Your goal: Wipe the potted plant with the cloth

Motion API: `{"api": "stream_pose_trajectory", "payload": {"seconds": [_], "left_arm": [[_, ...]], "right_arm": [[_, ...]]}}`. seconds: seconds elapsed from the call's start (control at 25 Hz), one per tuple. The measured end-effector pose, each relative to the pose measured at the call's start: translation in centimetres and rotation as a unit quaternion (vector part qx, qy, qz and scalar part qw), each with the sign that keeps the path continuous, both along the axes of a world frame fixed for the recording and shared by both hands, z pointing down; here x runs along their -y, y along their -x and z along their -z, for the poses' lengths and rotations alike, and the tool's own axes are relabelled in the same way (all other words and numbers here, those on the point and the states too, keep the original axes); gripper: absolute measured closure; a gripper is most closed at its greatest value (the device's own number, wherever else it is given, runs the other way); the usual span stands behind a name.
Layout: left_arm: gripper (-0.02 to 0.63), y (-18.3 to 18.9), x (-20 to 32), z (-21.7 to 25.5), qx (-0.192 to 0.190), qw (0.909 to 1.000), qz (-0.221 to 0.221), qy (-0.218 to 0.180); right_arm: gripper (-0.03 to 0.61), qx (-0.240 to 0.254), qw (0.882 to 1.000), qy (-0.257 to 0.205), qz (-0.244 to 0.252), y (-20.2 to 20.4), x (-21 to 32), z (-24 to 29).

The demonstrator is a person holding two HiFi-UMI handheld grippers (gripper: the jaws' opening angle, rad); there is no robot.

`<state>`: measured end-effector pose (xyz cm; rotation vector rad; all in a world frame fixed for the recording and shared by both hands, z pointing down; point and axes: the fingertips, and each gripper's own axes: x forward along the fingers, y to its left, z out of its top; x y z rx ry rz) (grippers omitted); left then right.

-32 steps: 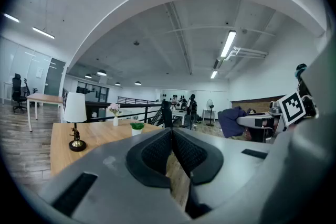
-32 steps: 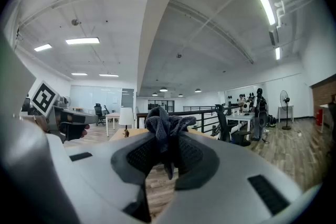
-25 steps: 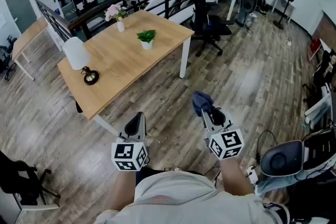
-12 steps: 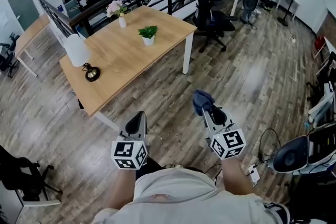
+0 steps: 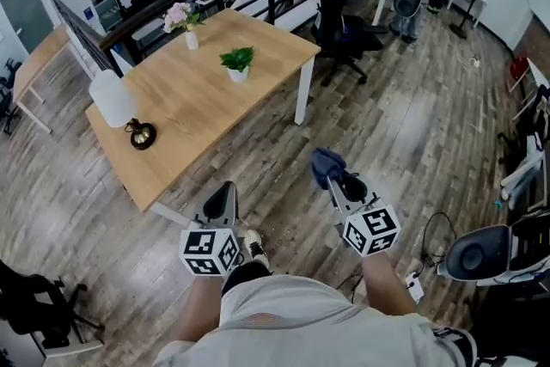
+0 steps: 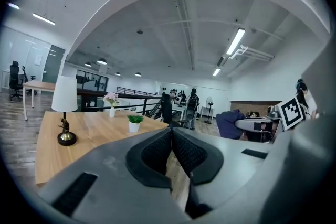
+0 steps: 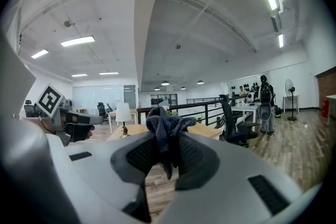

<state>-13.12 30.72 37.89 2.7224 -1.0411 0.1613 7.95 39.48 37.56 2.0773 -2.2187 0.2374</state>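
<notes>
Pinching dark-blue cloth (image 5: 326, 165): right tool (image 5: 333, 182)

the person wears a pale short-sleeved t-shirt (image 5: 296, 322) and dark trousers (image 5: 245, 278), with one white shoe (image 5: 253, 247) showing. the left gripper (image 5: 227, 192) and right gripper (image 5: 335, 185) are grey moulded shells with black ribbed pads (image 6: 156, 152), each carrying a white cube (image 5: 209, 251) printed with black square markers.

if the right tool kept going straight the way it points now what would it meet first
The right tool would probably meet the near edge of the wooden table first; only open floor lies between. The potted plant stands further in. Depth is hard to judge.
</notes>
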Motion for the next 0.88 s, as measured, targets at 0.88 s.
{"api": "stream_pose_trajectory", "payload": {"seconds": [0.88], "left_arm": [[0.597,-3.0,24.4,0.7,-0.022,0.9981,-0.056,0.012]], "right_arm": [[0.449,-0.026,0.999,0.019,-0.023,-0.8,23.9,1.7]]}}
